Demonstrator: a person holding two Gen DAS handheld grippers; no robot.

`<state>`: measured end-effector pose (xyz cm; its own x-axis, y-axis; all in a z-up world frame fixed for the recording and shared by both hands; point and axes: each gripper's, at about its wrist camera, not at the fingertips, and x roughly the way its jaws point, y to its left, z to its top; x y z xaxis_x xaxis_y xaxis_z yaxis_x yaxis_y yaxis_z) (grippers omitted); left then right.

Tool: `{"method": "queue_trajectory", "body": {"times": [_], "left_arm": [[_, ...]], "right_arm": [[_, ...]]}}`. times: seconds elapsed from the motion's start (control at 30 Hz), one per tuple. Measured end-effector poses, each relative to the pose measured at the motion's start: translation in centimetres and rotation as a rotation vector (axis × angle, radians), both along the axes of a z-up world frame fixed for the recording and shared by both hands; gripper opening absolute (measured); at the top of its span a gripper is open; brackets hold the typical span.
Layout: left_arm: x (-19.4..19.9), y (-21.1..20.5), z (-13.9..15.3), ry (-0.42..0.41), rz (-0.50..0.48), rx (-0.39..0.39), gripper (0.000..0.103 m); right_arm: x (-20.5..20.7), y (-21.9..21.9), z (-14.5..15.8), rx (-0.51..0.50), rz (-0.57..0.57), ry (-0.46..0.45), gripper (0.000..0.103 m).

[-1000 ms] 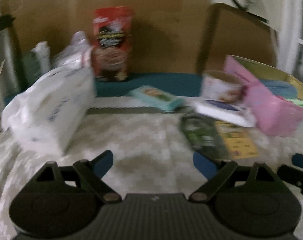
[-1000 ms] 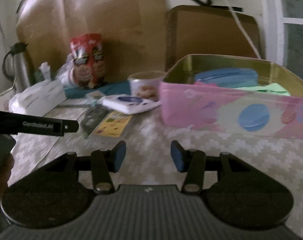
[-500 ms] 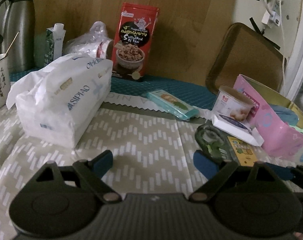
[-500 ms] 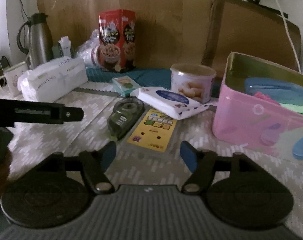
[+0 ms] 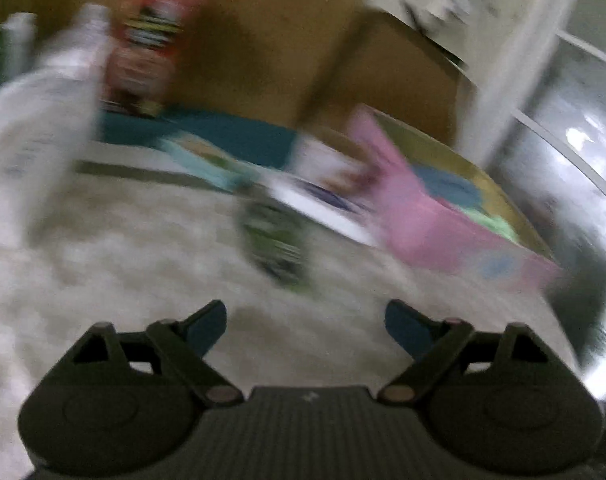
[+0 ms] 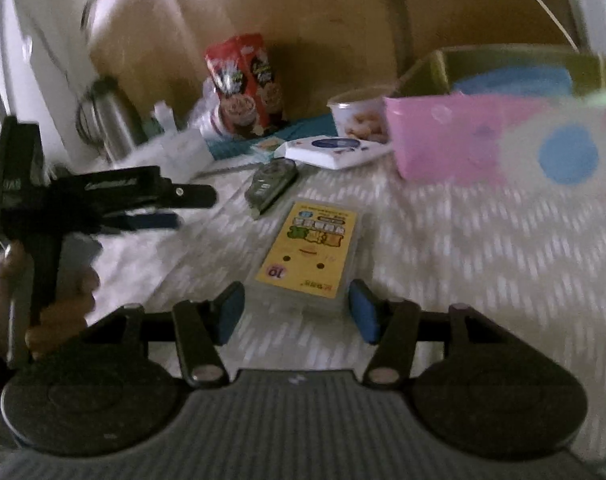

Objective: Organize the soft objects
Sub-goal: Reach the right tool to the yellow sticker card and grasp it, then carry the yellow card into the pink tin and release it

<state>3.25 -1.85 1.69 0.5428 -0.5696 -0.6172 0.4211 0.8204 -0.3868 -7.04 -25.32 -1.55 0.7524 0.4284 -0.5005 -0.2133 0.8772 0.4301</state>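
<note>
Yellow pack (image 6: 309, 254) lying flat — long axis running away from the right gripper (image 6: 295, 312).
Clear-wrapped, cartoon print; right jaws spread, closing, pads not touching it; left gripper (image 5: 305, 326) spread, closing, empty.

Dim indoor light with pale daylight glaring off a window (image 5: 583, 128) at the right, heavy motion blur smearing the whole left wrist view, milder blur toward the right wrist view's edges, and dark, curved fisheye corners throughout.

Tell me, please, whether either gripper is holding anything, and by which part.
Nothing is held. The right gripper is closing around the near end of the flat yellow-labelled clear packet, pads not yet touching. The left gripper, also closing, is empty.
</note>
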Motion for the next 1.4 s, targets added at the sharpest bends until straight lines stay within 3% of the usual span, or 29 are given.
{"method": "queue_trajectory", "body": {"times": [0.07,0.13,0.17,0.23,0.33,0.53,0.67,0.8,0.87,0.93,1.0,1.1,1.4], "left_arm": [[-0.5,-2.7,0.3,0.033,-0.08,0.017,0.081],[-0.5,-5.0,0.0,0.069,-0.133,0.062,0.06],[-0.4,-6.1,-0.3,0.083,-0.15,0.088,0.056],[-0.8,-7.6,-0.2,0.047,-0.162,0.117,0.042],[-0.7,-9.1,1.4,0.012,-0.194,0.087,0.04],[0.8,-13.7,6.4,-0.126,-0.269,0.073,0.04],[3.6,-18.1,7.5,-0.181,-0.278,0.086,0.04],[7.8,-21.7,6.0,-0.122,-0.251,0.125,0.043],[9.8,-23.2,4.7,-0.104,-0.223,0.164,0.049],[11.2,-24.1,4.1,-0.085,-0.179,0.193,0.063],[12.2,-24.0,4.0,-0.064,-0.135,0.177,0.064],[11.9,-23.0,4.3,-0.062,-0.129,0.14,0.066],[7.2,-21.7,5.0,-0.144,-0.136,0.194,0.067]], "right_arm": [[-0.2,-0.2,-0.1,0.029,-0.002,-0.007,0.06],[-0.3,0.0,-0.2,0.033,0.003,-0.022,0.06],[-0.4,0.0,-0.2,0.031,0.007,-0.03,0.06],[-0.6,-0.4,-0.3,0.034,0.016,-0.046,0.06],[-1.2,-0.9,0.3,-0.005,-0.003,-0.097,0.059],[-0.7,-3.3,3.5,-0.109,-0.111,-0.285,0.06],[2.1,-5.4,4.6,-0.172,-0.206,-0.34,0.06],[7.0,-8.1,4.2,-0.169,-0.299,-0.268,0.06],[9.5,-9.5,3.8,-0.146,-0.331,-0.202,0.044],[11.7,-10.6,3.5,-0.1,-0.348,-0.157,0.046],[13.2,-10.7,3.3,-0.124,-0.379,-0.145,0.052],[12.4,-10.5,3.0,-0.172,-0.403,-0.183,0.052],[5.9,-11.2,3.2,-0.115,-0.467,-0.269,0.052]]}}
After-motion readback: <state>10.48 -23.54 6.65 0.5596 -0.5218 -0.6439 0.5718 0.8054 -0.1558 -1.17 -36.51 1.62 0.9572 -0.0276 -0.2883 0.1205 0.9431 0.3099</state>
